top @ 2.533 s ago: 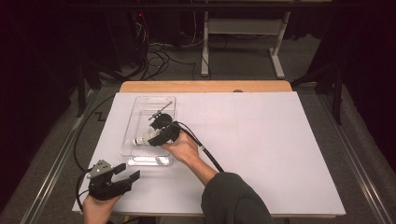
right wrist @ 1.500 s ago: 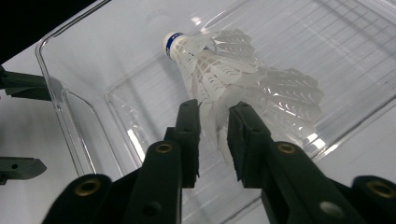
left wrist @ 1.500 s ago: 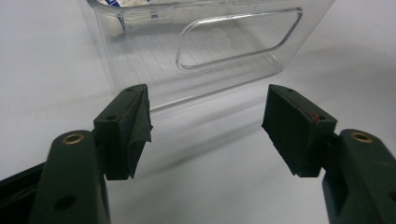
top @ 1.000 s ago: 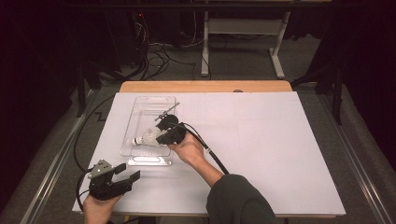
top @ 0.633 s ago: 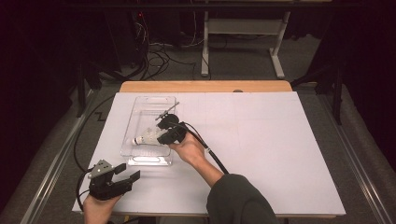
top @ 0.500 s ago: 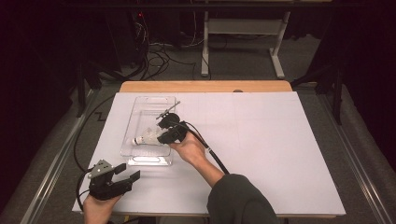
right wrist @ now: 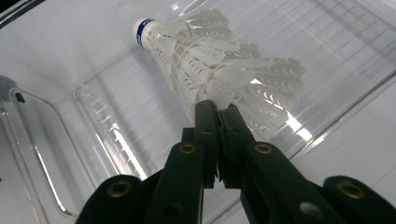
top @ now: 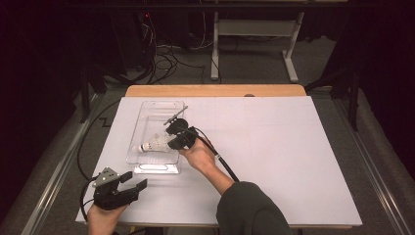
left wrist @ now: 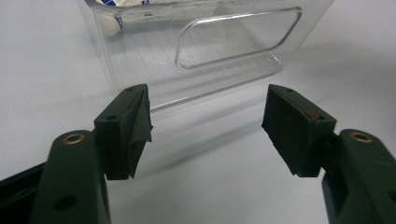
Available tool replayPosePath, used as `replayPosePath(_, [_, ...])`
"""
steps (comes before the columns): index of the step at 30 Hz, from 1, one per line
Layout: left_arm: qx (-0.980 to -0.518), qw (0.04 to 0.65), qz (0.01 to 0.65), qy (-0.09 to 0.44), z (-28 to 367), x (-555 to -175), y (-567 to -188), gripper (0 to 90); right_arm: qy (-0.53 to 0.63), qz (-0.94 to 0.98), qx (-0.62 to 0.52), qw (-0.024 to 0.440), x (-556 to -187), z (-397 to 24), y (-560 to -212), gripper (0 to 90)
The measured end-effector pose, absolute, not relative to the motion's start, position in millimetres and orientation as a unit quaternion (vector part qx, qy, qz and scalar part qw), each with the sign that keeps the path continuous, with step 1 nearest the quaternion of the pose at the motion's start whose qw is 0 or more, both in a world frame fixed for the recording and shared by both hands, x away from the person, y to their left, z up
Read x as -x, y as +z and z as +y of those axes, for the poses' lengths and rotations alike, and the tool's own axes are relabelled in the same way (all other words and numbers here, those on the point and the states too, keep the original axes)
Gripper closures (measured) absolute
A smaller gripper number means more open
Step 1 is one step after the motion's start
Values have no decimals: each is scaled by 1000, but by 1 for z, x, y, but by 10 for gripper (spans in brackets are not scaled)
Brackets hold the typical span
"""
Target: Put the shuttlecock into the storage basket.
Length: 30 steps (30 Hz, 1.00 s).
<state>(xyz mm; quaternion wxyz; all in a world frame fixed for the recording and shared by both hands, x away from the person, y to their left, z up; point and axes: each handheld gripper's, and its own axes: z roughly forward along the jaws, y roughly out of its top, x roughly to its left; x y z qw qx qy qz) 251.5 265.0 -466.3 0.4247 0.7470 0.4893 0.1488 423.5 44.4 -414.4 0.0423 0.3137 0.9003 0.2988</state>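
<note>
My right tongs [right wrist: 217,109] are closed on the shuttlecock [right wrist: 219,65] feather skirt, held in the clear bin [top: 147,161]; its long axis points cork-first away from them. Left tongs [left wrist: 205,126] rest open on the tabletop [top: 293,147].

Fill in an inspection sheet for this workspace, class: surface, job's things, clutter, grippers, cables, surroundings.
Surface: white table, wooden strip along its far edge.
Job's things: shuttlecock lies on its side in the clear bin.
Clutter: nothing seen.
Grippers: right gripper shut on the shuttlecock's feather rim; left gripper open, holding nothing, in front of the bin's near end.
Cables: a black cable trails from the right gripper; more on the floor.
Surroundings: dark room, white table frame behind.
</note>
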Motion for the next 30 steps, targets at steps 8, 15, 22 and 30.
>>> replayPosePath(8, [-747,425,489,148,266,-251,-466,331,301,898,-316,57,-424,46,-411,811])
replayPosePath(15, [-747,424,489,149,265,-252,-466,331,306,896,-313,74,-422,41,-402,750])
replayPosePath(22, [-748,424,489,148,265,-252,-466,331,315,893,-311,77,-418,36,-397,713])
replayPosePath(30, [-748,424,489,149,265,-252,-466,331,336,887,-308,74,-415,30,-395,630])
